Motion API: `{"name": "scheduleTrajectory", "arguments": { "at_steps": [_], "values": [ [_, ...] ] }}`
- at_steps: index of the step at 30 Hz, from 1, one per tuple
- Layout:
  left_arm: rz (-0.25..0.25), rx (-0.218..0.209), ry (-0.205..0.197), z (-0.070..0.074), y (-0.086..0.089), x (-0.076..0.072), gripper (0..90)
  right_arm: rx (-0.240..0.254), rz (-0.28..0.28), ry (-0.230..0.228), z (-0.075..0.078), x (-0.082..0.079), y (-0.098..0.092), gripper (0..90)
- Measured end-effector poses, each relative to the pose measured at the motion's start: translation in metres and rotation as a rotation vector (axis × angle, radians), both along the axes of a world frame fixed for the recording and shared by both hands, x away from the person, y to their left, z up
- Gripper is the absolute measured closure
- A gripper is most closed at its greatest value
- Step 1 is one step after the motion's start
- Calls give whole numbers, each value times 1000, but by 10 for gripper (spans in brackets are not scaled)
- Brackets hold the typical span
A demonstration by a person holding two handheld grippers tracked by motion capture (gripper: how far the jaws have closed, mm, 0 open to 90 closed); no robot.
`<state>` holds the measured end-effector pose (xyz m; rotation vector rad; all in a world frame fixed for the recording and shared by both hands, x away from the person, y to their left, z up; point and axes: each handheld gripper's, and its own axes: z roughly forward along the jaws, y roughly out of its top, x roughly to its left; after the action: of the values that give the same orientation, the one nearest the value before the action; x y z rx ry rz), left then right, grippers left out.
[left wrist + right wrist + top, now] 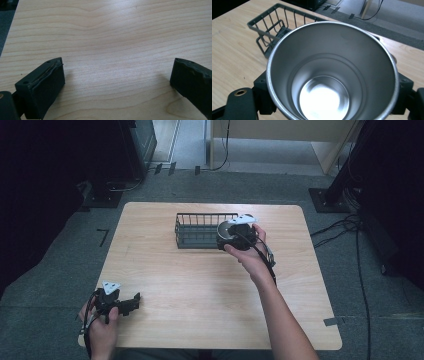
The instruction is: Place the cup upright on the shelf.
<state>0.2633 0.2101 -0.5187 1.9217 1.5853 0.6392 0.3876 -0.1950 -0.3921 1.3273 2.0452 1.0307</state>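
Gripped in our right gripper's (pixel 332 100) jaws, the shiny round steel cup (pixel 332 72) hangs beside the dark wire basket (pixel 200 231); we should lower it upright, gently. Left gripper (pixel 120 302) rests wide open on the wooden surface (pixel 200 290).

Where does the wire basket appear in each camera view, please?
High view: wire basket at table centre-back, just left of the right gripper.
Left gripper view: not in it.
Right gripper view: upper left, behind the steel cup.
Shared landmark: wooden table.
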Motion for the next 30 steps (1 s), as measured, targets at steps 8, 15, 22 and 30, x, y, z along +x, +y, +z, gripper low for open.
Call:
{"name": "scheduleTrajectory", "arguments": {
  "at_steps": [8, 15, 22, 30],
  "values": [
    [1, 2, 2, 0, 0, 0, 0, 5, -9, -13, 10, 15, 3, 182],
    [1, 2, 2, 0, 0, 0, 0, 2, -15, -27, 17, 30, 9, 182],
    [1, 2, 3, 0, 0, 0, 0, 3, -36, -35, 22, 47, 12, 182],
    [1, 2, 3, 0, 0, 0, 0, -1, -61, -34, 18, 64, 15, 182]
  ]
}}
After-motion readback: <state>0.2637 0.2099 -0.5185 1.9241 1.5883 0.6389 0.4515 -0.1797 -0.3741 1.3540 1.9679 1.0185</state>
